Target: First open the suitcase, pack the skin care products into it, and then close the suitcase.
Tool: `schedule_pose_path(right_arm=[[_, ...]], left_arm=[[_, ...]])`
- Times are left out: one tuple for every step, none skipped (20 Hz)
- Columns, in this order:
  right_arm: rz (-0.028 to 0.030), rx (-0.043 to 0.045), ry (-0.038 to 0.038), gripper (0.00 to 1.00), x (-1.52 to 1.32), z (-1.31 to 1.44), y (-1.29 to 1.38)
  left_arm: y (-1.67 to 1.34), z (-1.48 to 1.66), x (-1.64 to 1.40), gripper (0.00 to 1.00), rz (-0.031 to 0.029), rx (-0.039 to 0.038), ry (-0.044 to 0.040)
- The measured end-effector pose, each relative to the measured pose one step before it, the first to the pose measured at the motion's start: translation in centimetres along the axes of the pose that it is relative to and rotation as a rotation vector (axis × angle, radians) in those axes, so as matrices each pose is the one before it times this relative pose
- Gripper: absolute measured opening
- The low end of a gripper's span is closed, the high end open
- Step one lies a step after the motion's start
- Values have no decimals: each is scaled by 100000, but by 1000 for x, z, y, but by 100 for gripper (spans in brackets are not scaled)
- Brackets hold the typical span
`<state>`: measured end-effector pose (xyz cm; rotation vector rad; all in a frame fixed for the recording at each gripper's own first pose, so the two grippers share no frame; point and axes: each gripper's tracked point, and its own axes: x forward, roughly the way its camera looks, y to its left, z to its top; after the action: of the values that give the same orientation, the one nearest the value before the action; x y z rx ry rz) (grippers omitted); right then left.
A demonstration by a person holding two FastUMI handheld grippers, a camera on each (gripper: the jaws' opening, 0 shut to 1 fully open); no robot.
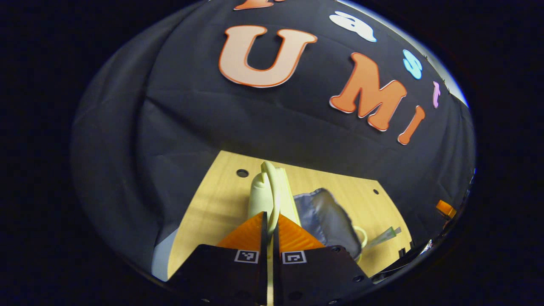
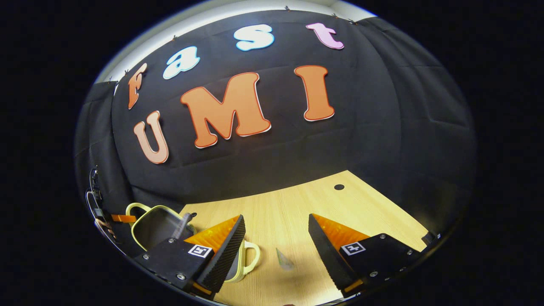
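left hand-held gripper clamped on the suitcase lid, right one spread above the bench

in the left gripper view, the left hand-held gripper [image 1: 270,221] had its two orange, ribbed fingers drawn almost together, with the thin pale yellow edge of the small pale yellow hard-shell suitcase [image 1: 272,193] pinched between them. the yellow shell rose straight up from the fingertips, standing on edge over the light wooden bench [image 1: 212,199]. just to the right of it lay the suitcase's grey fabric lining [image 1: 327,216], crumpled and shiny, with a pale yellow handle loop [image 1: 362,238] showing at its far side. beyond that loop a slim, pale green translucent tube [image 1: 384,236] lay on the bench.

in the right gripper view, the right hand-held gripper [image 2: 276,227] had its fingers wide apart and held nothing, with bare wooden bench between them. a small pale, pointed object [image 2: 284,260], likely the skin care tube, lay on the bench between the fingers, nearer the left one; it was too blurred to tell more. at the lower left of that view the suitcase stood open, its grey inside facing up and its yellow rim around it, partly hidden behind the gripper's black body. a yellow handle loop stuck out just beside the left finger.
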<state>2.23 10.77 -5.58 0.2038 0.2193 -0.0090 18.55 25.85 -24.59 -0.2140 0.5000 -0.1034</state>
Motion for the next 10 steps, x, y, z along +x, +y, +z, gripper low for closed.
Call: schedule_pose_path(right_arm=[[-91,-662,718,95,-25,-262,545],[-51,-405,753,95,44,-175,498],[-117,-404,511,95,0,-156,446],[-77,-769,208,95,-5,-28,309],[-573,-996,327,95,73,-118,226],[-1045,-606,-124,95,37,100,-58],[-613,-463,76,95,-6,137,-7],[-663,-332,67,95,61,82,-28],[-735,-558,170,95,31,-30,-29],[-548,-757,268,95,25,-61,-91]], left_arm=[[2144,-903,585,5,2903,875,2412],[2025,-1087,810,3,2361,635,2330],[1948,-1032,734,7,2020,256,1933],[1105,-930,969,7,1727,179,1495],[1290,-905,1031,5,1241,375,1228],[1450,-1277,1124,5,1375,539,1221],[1322,-1491,1091,7,1464,-249,2192],[1156,-1585,687,7,1118,-1030,2691],[602,-1006,851,7,566,-702,1904],[183,-662,871,7,731,-622,1137]])
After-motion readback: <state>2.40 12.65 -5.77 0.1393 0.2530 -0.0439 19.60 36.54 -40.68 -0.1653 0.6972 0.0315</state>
